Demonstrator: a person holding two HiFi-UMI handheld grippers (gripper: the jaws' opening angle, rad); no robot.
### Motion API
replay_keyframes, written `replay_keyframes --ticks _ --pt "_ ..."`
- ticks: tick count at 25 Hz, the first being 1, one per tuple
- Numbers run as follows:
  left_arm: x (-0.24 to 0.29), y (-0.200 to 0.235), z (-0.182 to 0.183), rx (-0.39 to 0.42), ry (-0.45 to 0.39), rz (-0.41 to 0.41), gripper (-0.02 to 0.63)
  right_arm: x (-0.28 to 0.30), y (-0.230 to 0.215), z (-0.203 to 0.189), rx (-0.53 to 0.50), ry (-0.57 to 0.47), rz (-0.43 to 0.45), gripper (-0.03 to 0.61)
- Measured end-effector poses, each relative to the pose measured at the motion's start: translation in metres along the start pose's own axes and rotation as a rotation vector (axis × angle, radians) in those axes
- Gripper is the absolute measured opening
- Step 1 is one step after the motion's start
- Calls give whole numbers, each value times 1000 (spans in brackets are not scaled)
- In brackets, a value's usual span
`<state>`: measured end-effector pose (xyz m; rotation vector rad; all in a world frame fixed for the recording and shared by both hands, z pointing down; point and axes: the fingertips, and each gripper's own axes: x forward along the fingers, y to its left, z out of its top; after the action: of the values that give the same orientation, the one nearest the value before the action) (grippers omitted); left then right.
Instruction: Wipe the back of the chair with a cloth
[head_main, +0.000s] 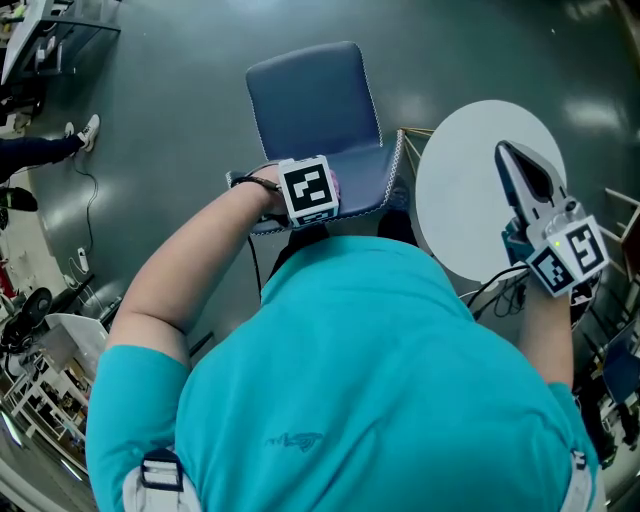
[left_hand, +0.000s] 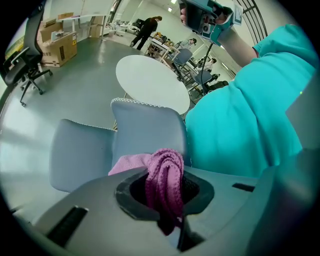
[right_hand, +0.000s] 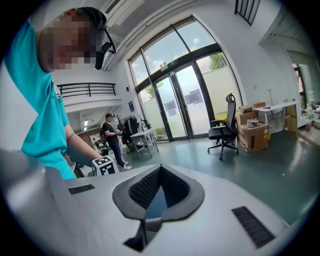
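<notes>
One pink cloth (left_hand: 165, 175) is bunched into a thick fold and pinched between the jaws of the left gripper (left_hand: 167, 200), which are closed on it as far as the fabric allows. A flatter part of it spills out to the left against the upholstery. It sits at the near edge of the blue-grey chair (head_main: 315, 100), the edge closest to the person's body. In the left gripper view the chair's white-stitched rim rises just beyond the cloth. The person, in a teal shirt (head_main: 380, 380), stands right behind the chair and leans over it.

To the right of the chair stands a round white table (head_main: 460, 200). The right gripper (head_main: 508, 155) hangs above its top, well apart from the chair. Its jaws are pressed together with nothing between them. Beyond it, the right gripper view shows a black office chair (right_hand: 223, 131) and cardboard boxes (right_hand: 252, 135) by the glass doors.
</notes>
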<state>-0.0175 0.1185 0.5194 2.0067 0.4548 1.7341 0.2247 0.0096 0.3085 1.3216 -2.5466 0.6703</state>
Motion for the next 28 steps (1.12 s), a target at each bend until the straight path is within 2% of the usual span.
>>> replay_keyframes --ticks 6,20,22,24,28 --pt "0 2 19 42 19 -2 58 -11 -9 1 12 -12 -28 -9" --pt "15 6 103 92 -41 1 58 -44 -36 -17 40 -33 -85 -9" --pt "15 2 122 95 -92 3 58 -47 -36 -16 37 -31 -84 -9" --pt "15 1 139 87 -180 1 60 -41 -30 -17 31 -26 -73 -9" --pt "-19 24 148 38 -329 83 60 -18 -17 -7 -1 -10 -29 -9"
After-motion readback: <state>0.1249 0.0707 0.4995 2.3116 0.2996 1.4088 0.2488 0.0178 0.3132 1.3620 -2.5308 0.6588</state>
